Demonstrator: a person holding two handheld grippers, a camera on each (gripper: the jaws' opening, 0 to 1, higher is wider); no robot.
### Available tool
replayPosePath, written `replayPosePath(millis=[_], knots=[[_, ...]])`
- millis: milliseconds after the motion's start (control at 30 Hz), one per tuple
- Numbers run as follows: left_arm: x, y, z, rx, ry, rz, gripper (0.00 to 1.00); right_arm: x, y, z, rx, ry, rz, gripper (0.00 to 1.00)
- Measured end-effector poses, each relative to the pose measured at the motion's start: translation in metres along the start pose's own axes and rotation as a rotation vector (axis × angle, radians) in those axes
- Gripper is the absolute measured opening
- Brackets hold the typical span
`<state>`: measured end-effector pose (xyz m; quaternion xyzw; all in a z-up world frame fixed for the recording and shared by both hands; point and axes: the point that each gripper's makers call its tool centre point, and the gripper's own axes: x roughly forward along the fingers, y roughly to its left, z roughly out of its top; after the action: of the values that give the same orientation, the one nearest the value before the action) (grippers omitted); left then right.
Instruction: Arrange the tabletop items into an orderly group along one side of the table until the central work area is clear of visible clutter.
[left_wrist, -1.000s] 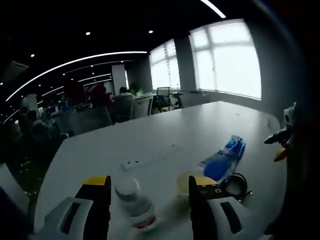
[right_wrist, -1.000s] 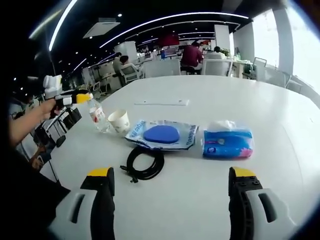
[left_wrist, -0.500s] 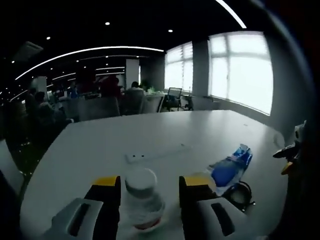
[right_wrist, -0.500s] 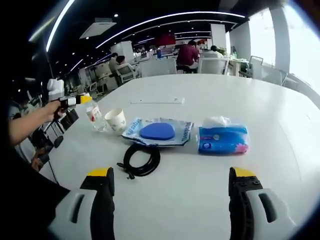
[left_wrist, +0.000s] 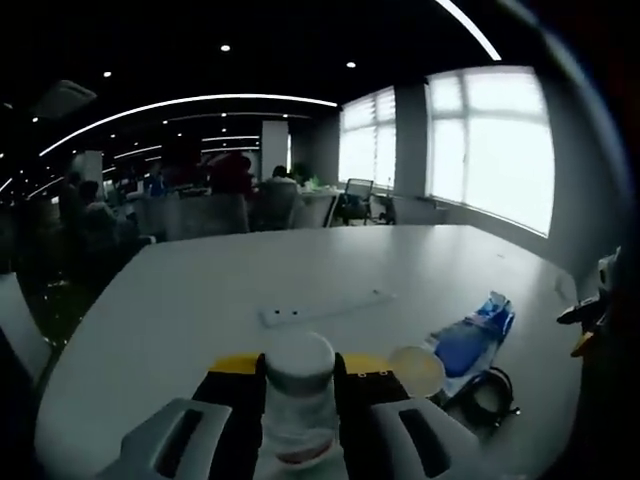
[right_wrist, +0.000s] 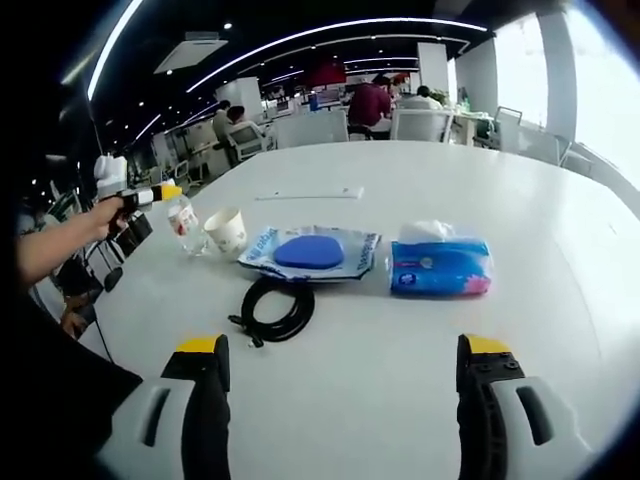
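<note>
Near one edge of the table (right_wrist: 560, 200) a bottle (right_wrist: 184, 224) stands between the left gripper's (left_wrist: 299, 378) jaws, a paper cup (right_wrist: 227, 232) just beside it. Further along lie a flat packet (right_wrist: 310, 252), then a tissue pack (right_wrist: 440, 266). A coiled cable (right_wrist: 273, 309) lies before the packet. A long strip (right_wrist: 308, 193) lies behind, toward the middle.

No legible text; print on bottle (left_wrist: 297, 400) label & tissue pack (right_wrist: 440, 267) too blurry.
</note>
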<state>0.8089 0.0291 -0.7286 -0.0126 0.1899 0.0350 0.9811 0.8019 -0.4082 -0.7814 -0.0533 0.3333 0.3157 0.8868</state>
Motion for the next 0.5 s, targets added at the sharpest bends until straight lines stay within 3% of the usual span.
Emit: replayPosePath(millis=[500], knots=[[0.0016, 0.0006, 0.0002, 0.013, -0.028, 0.012, 0.22, -0.0016, -0.0003, -0.0037, 0.006, 0.005, -0.005, 0.89]])
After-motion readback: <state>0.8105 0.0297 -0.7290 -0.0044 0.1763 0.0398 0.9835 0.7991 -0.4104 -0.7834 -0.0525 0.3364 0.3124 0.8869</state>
